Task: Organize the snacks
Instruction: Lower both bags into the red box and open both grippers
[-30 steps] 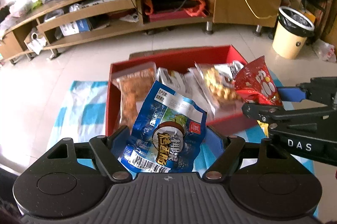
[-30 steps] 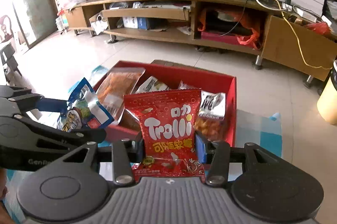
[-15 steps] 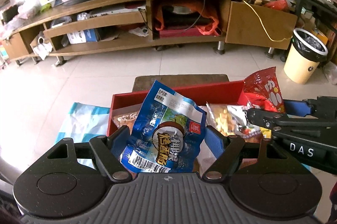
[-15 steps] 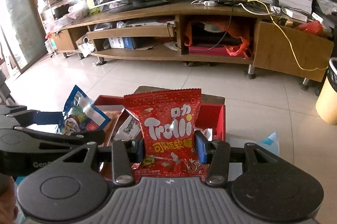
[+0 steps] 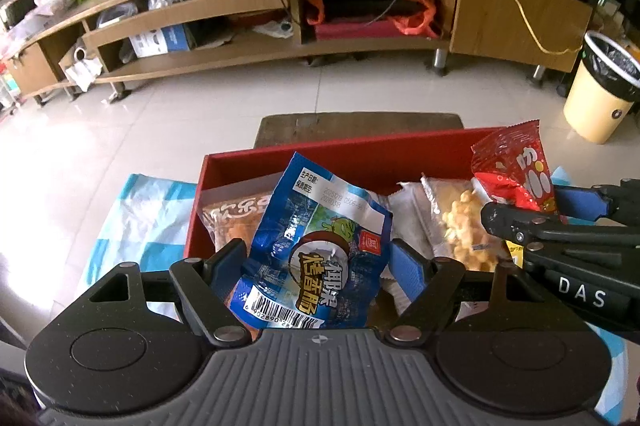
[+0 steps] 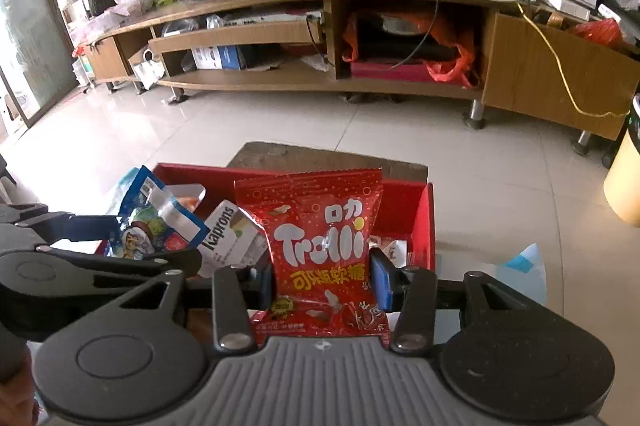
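Snacks are held above the red rectangular cardboard box: the blue foil sausage packet is pinched by the left hand-held gripper, the red Trolli gummy bag by the right hand-held gripper. Slippery film may slide out; packets released near the rim may fall outside.

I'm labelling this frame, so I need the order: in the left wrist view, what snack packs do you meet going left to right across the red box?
Orange pack → blue sausage pack held in the left gripper → clear pack of yellow puffs → red Trolli bag in the right gripper, all over the red box.

Blue sausage packet, red Trolli bag, red box, blue-checked cloth
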